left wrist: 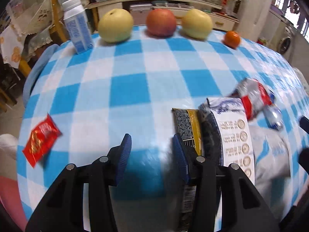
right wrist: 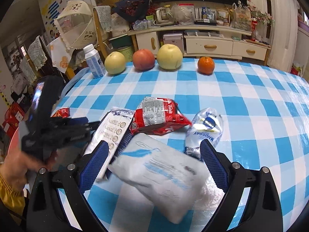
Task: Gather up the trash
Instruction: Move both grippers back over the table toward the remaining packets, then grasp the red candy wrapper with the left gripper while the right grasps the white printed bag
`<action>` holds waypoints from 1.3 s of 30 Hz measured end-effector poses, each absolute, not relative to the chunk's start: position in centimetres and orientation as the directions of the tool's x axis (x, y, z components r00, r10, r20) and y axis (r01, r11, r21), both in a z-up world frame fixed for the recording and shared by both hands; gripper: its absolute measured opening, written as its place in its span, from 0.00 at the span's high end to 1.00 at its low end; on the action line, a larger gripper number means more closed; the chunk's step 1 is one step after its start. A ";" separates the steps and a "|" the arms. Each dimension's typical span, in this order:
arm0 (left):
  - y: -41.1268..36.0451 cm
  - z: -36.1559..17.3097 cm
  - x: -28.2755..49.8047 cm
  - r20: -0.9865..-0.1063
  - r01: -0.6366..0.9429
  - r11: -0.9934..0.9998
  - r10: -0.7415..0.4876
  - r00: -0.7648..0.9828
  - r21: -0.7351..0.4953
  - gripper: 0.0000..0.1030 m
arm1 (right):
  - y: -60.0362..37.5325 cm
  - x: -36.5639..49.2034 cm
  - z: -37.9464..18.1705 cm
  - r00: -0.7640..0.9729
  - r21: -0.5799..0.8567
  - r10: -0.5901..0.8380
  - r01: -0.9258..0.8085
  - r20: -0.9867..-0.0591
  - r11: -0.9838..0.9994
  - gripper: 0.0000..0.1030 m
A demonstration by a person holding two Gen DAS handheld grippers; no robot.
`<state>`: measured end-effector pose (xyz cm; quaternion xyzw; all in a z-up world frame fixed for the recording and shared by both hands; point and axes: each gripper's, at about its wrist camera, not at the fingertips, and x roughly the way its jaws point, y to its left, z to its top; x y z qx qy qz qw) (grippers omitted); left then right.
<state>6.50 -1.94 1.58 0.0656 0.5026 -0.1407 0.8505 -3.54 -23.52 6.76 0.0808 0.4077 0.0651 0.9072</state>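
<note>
Left hand-held gripper (left wrist: 152,154) jaws apart over checked tablecloth (left wrist: 135,89), red wrapper (left wrist: 41,141) at left

Only legible txt: "Tonik" on red snack bag (right wrist: 160,116); rest unreadable.

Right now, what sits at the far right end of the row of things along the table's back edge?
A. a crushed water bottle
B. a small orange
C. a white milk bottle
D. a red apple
B: the small orange ends the row on the right, past the yellow pear and the red apple; the white milk bottle stands at the opposite end.
</note>
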 end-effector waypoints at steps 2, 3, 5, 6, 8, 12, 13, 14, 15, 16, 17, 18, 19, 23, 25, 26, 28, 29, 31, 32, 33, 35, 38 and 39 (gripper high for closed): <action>-1.9 1.8 5.5 -0.873 0.324 0.944 -0.216 0.438 -0.071 0.55 | -23.7 -3.3 6.3 0.636 0.239 0.218 -0.055 -0.740 0.970 0.08; -1.0 2.1 4.7 -0.862 0.321 0.944 -0.224 0.454 -0.076 0.55 | -23.8 -3.2 6.1 0.626 0.253 0.232 -0.058 -0.744 0.966 0.08; 0.5 3.4 3.7 -0.834 0.308 0.951 -0.203 0.513 -0.042 0.53 | -23.7 -3.1 5.6 0.606 0.260 0.241 -0.058 -0.758 0.964 0.08; 1.3 4.0 3.7 -0.823 0.294 0.955 -0.187 0.537 -0.025 0.49 | -23.6 -2.9 5.5 0.601 0.257 0.238 -0.056 -0.763 0.965 0.08; 3.8 5.1 3.8 -0.790 0.238 0.971 -0.129 0.600 0.022 0.39 | -23.5 -2.7 5.3 0.596 0.253 0.232 -0.050 -0.769 0.966 0.08; 8.6 6.0 5.5 -0.734 0.113 0.989 -0.004 0.679 0.099 0.29 | -23.8 -2.0 4.8 0.579 0.299 0.264 -0.037 -0.771 0.954 0.08; 9.8 5.9 5.9 -0.728 0.095 0.992 -0.001 0.686 0.088 0.27 | -23.7 -2.0 4.6 0.570 0.312 0.276 -0.036 -0.774 0.949 0.08; 10.7 5.9 6.3 -0.725 0.086 0.994 -0.006 0.689 0.073 0.26 | -23.6 -1.8 4.4 0.558 0.325 0.290 -0.038 -0.778 0.945 0.08; 11.8 5.6 6.6 -0.725 0.074 0.996 -0.012 0.688 0.055 0.25 | -23.5 -1.8 4.3 0.552 0.338 0.305 -0.043 -0.777 0.940 0.08; 12.6 5.2 7.0 -0.730 0.065 0.997 -0.014 0.684 0.042 0.25 | -23.3 -1.8 4.2 0.546 0.350 0.319 -0.050 -0.774 0.935 0.08; 13.0 4.8 7.5 -0.737 0.060 0.998 -0.017 0.676 0.032 0.25 | -23.1 -1.8 4.2 0.544 0.362 0.333 -0.058 -0.770 0.930 0.08; 13.6 4.3 8.0 -0.748 0.059 0.998 -0.024 0.663 0.019 0.25 | -22.8 -1.9 4.3 0.543 0.372 0.348 -0.070 -0.765 0.926 0.08; 13.9 3.8 8.5 -0.760 0.059 0.998 -0.036 0.648 0.003 0.25 | -22.4 -1.8 4.3 0.541 0.376 0.358 -0.081 -0.761 0.923 0.08; 14.1 2.2 9.8 -0.778 0.050 0.997 -0.075 0.624 -0.056 0.24 | -20.9 -1.4 4.0 0.523 0.367 0.371 -0.116 -0.768 0.923 0.08; 13.9 2.0 10.1 -0.779 0.051 0.997 -0.070 0.623 -0.049 0.24 | -19.9 -1.2 3.9 0.521 0.345 0.363 -0.135 -0.773 0.929 0.08; 13.9 1.9 10.3 -0.780 0.055 0.997 -0.073 0.621 -0.050 0.24 | -19.5 -1.2 3.9 0.522 0.333 0.359 -0.148 -0.773 0.931 0.08; 14.0 1.6 10.6 -0.783 0.060 0.996 -0.093 0.615 -0.071 0.24 | -18.6 -1.1 3.8 0.522 0.315 0.357 -0.170 -0.774 0.934 0.08; 14.0 1.5 10.6 -0.786 0.063 0.995 -0.105 0.610 -0.084 0.25 | -18.2 -1.1 3.7 0.521 0.308 0.355 -0.179 -0.776 0.934 0.08; 13.5 1.1 10.6 -0.795 0.080 0.991 -0.137 0.591 -0.111 0.25 | -17.4 -0.9 3.6 0.523 0.283 0.343 -0.195 -0.780 0.939 0.08; 13.1 0.9 10.6 -0.799 0.093 0.989 -0.146 0.583 -0.112 0.25 | -16.9 -0.9 3.6 0.524 0.272 0.340 -0.206 -0.781 0.940 0.08; 12.4 0.9 10.4 -0.799 0.112 0.989 -0.145 0.583 -0.098 0.25 | -16.6 -0.8 3.5 0.523 0.267 0.341 -0.214 -0.781 0.940 0.08; 11.1 0.9 9.9 -0.802 0.171 0.979 -0.186 0.568 -0.106 0.25 | -15.9 -0.7 3.4 0.525 0.248 0.334 -0.228 -0.783 0.941 0.08; 9.2 1.1 8.9 -0.805 0.253 0.960 -0.242 0.541 -0.118 0.25 | -15.0 -0.4 3.3 0.523 0.235 0.340 -0.257 -0.782 0.937 0.08; 8.5 1.2 8.6 -0.805 0.277 0.954 -0.250 0.538 -0.111 0.25 | -14.8 -0.4 3.1 0.516 0.243 0.348 -0.262 -0.783 0.934 0.08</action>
